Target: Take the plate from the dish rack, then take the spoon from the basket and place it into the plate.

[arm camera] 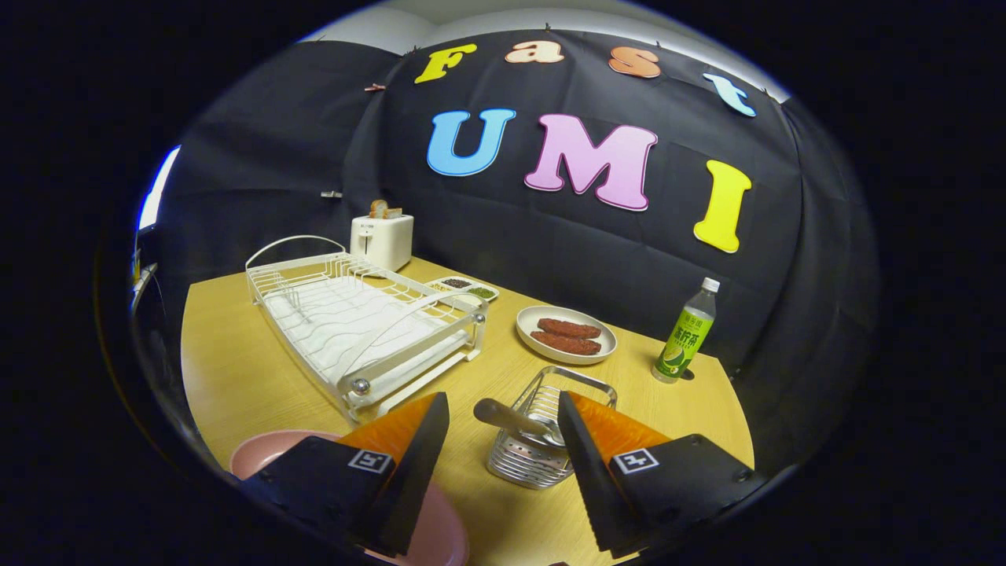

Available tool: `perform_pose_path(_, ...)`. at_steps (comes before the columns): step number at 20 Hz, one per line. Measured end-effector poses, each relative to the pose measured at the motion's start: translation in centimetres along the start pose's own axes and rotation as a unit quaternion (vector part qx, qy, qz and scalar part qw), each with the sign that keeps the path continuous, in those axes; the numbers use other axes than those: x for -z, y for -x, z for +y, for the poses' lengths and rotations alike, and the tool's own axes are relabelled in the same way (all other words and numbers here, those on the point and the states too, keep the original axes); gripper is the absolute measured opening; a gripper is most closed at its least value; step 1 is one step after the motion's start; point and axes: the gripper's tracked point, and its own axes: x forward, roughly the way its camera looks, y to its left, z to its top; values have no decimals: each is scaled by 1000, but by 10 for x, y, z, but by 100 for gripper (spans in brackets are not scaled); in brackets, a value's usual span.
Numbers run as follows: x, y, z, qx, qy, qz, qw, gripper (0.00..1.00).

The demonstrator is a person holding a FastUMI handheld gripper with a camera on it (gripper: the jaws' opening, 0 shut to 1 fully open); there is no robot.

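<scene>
gripper (pixel 503 420) fingers spread wide, holding nothing | spoon (pixel 511 418) handle between the fingertips, long axis left to right, bowl end down in basket (pixel 542 440) just ahead by right finger | pink plate (pixel 271 452) already off dish rack (pixel 361 330), near left under left finger | likely next: close on handle

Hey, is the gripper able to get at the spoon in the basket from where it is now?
Probably yes. The gripper is open, and the spoon handle sticks out of the basket into the gap between the fingers, with nothing blocking it. The basket's rim sits close to one finger.
</scene>
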Motion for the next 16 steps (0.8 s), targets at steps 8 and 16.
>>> perform_pose_path(8,-10,-12,-3,20,2,-24,1000,36)
perform_pose_path(16,-20,-16,-31,58,-19,-18,998,16)
